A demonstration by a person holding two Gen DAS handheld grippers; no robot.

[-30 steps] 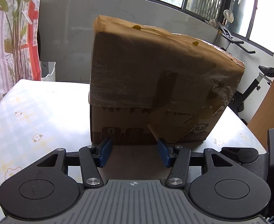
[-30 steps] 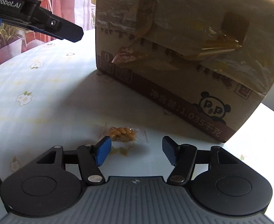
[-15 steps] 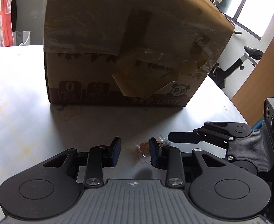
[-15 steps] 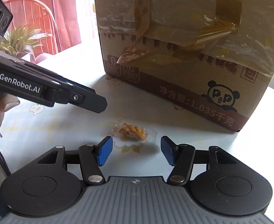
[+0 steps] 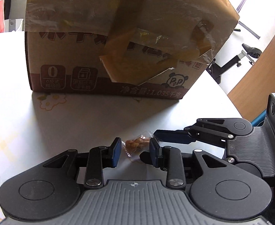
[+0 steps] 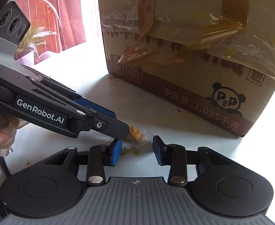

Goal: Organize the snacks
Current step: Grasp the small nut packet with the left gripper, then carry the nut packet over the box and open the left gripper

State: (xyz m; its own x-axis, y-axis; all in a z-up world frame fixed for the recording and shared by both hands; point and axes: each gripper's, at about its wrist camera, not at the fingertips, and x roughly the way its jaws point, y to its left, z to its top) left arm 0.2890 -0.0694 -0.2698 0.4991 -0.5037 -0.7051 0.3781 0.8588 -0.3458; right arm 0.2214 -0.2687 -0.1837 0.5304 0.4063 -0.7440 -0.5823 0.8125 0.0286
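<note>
A small clear-wrapped snack (image 5: 137, 144) with a golden twisted pastry inside lies on the white floral table in front of a taped cardboard box (image 5: 118, 43). My left gripper (image 5: 135, 151) is open, its blue pads on either side of the snack, not closed on it. My right gripper (image 6: 137, 150) is open and low over the table, with the same snack (image 6: 137, 134) just ahead between its fingertips. The left gripper (image 6: 118, 127) reaches in from the left in the right wrist view and covers part of the snack. The right gripper's finger (image 5: 174, 136) shows at the right in the left wrist view.
The box (image 6: 193, 52) with a panda logo stands close behind the snack. The table edge (image 5: 229, 97) runs at the right, with an exercise bike (image 5: 246, 54) beyond. A red curtain and a plant (image 6: 34, 37) stand behind at the left.
My left gripper has swung down and right from facing the box to straddle the snack. My right gripper has edged closer to the snack. Both have stayed open.
</note>
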